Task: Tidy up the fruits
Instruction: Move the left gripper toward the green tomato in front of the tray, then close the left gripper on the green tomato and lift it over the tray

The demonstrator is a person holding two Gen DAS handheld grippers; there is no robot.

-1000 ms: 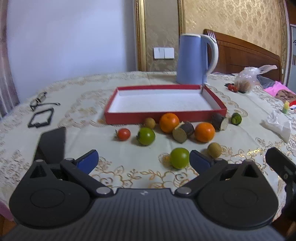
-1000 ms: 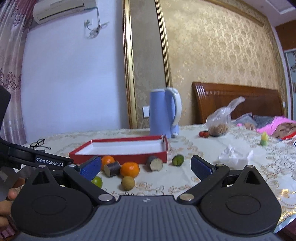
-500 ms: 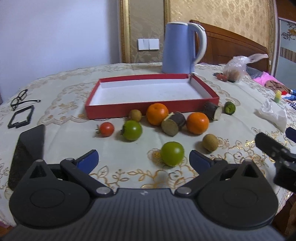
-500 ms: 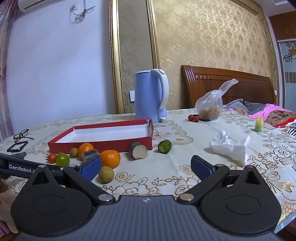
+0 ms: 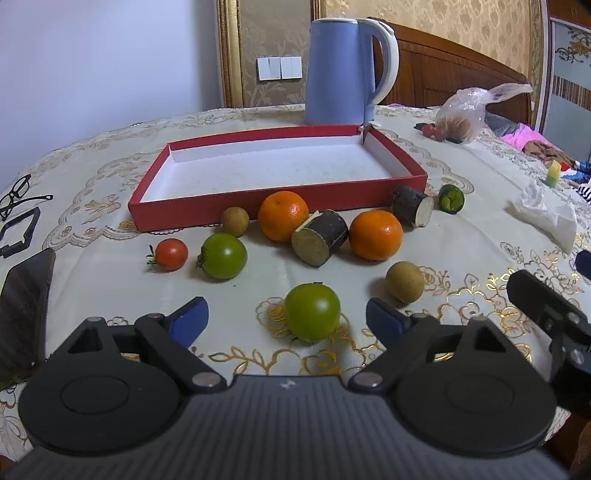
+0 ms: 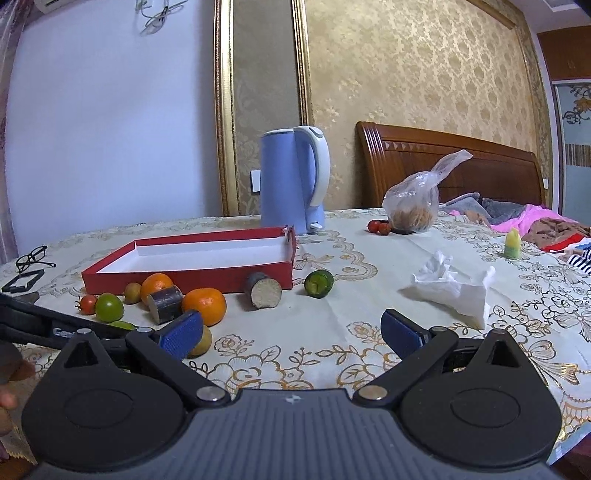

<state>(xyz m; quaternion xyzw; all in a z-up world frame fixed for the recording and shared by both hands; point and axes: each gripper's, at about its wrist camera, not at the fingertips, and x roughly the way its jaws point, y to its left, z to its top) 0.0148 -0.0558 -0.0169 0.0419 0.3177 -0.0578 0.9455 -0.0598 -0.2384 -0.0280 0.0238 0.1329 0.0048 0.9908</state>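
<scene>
Left wrist view has the left tool [image 5: 287, 318] spread wide around the green tomato [image 5: 312, 312] on the bench, red tray [image 5: 207, 212] beyond, so I'd centre it, squeeze gently; right tool [image 6: 291, 332] hangs apart, empty.

Ahead of you a pale lilac wall [image 6: 110, 129] meets a panel of gold damask wallpaper [image 6: 406, 74] framed by gilt moulding [image 6: 223, 110]. A white switch plate [image 5: 279, 68] sits low on that panel. To your right stands a carved wooden headboard [image 6: 443, 162], bedding [image 6: 517, 218] heaped before it. An air conditioner [image 6: 50, 4] hangs at upper left. The bench wears a cream embroidered cloth [image 6: 351, 347].
</scene>
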